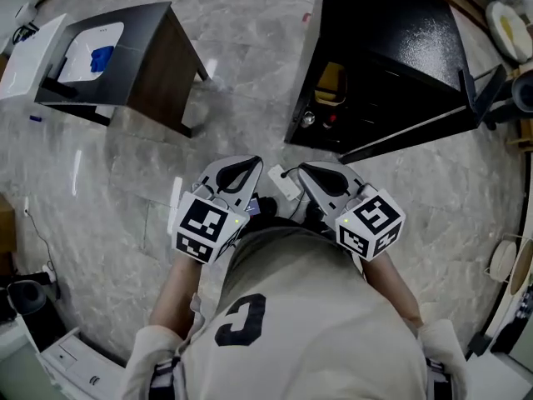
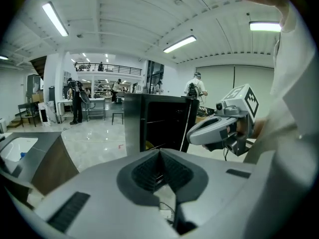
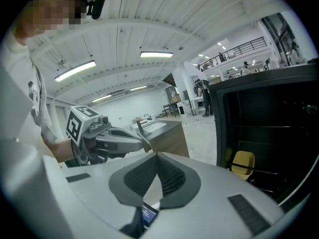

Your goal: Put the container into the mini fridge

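grey polished floor [image 1: 250, 65] spreads under everything in the head view. on it stands a dark desk [image 1: 146, 44] at the upper left, with a white basin [image 1: 90, 50] set into its top and something small and blue [image 1: 102, 57] lying in the basin. well apart from it, at the upper right, stands the black mini fridge [image 1: 391, 40] with its door [image 1: 416, 130] swung open toward the person.

the yellow container [image 1: 331, 82] sits inside the fridge on a shelf, close to the side wall of the opening. the right gripper view shows it there too [image 3: 242, 163], behind a thin rail and upright, inside the dark fridge [image 3: 269, 108].

both grippers are held low and close against the person's light shirt [image 1: 300, 307], side by side and just apart from each other, far from the fridge and the desk. the left gripper [image 1: 248, 167] has its jaws pressed together at the tips with nothing between them, which its own view confirms [image 2: 160, 154]. the right gripper [image 1: 304, 170] is the same: jaws closed tip to tip and empty [image 3: 157, 156].

through the left gripper view the fridge [image 2: 159, 118] stands straight ahead, the desk [image 2: 35, 158] is at the left, and several people [image 2: 77, 101] stand far back in the bright hall.
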`<state>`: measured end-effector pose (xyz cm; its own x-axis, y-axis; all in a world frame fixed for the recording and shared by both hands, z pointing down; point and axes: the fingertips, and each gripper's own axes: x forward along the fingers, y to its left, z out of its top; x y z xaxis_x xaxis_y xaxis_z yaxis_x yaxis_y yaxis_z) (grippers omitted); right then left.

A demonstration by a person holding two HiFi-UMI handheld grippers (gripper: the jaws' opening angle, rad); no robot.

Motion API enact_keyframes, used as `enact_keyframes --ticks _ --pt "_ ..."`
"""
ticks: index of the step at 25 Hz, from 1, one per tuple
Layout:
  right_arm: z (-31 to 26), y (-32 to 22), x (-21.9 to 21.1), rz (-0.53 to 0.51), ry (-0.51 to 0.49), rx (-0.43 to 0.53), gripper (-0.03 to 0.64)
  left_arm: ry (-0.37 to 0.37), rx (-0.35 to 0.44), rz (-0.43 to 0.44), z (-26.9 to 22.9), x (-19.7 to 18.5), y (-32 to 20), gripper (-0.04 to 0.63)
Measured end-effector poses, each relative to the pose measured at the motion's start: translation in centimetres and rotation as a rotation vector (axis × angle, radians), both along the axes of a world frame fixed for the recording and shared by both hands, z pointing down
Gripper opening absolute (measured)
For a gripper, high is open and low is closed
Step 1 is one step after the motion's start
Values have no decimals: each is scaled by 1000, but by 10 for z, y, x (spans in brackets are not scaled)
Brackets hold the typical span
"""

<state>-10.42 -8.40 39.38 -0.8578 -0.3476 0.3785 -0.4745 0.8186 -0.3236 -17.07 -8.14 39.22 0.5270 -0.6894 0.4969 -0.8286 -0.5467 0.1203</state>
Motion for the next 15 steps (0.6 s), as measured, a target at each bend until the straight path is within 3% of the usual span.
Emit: enact_keyframes --ticks 8,15 --pt "3 10 12 181 47 -15 29 39 9 246 4 26 -7 57" --pt "4 9 18 215 48 -7 29 58 0 279 6 40 -9 57"
